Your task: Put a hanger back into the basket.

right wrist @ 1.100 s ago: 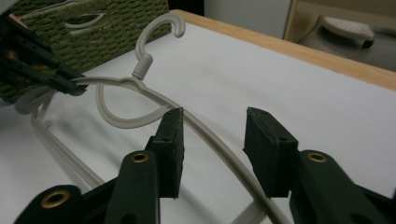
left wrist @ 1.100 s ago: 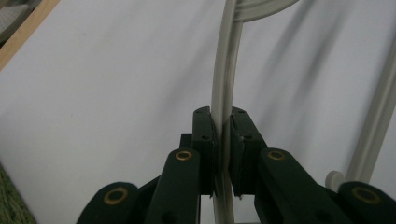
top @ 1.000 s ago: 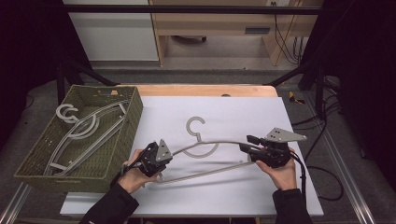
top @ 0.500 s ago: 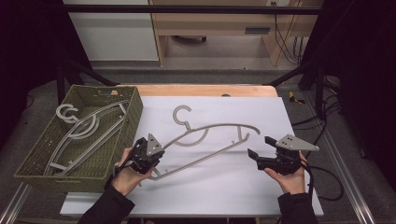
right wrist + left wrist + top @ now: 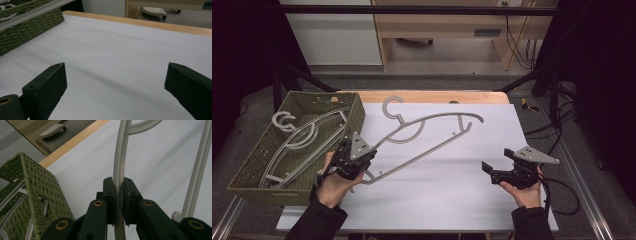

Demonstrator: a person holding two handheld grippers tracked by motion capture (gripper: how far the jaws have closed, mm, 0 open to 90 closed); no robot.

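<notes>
The left gripper (image 5: 362,161) has its jaws clamped on one arm of the grey hanger (image 5: 432,135), the rod pinched between the pads in the left gripper view (image 5: 119,182). The right gripper (image 5: 497,172) has its jaws wide apart with nothing between them; they have just been opening, and in the right gripper view (image 5: 115,92) bare tabletop (image 5: 112,50) lies beyond them.

The hanger slants just right of the green woven basket (image 5: 247,170), its hook (image 5: 391,106) toward the basket's far right corner and its free end well apart from the right gripper. It appears lifted off the sheet at the gripped end, though that is hard to tell from above.

Two hangers (image 5: 297,137) already lie in the basket. This one looks about halfway: handed to one gripper, still to be carried over the rim and released.

No brand, label or writing is legible.
</notes>
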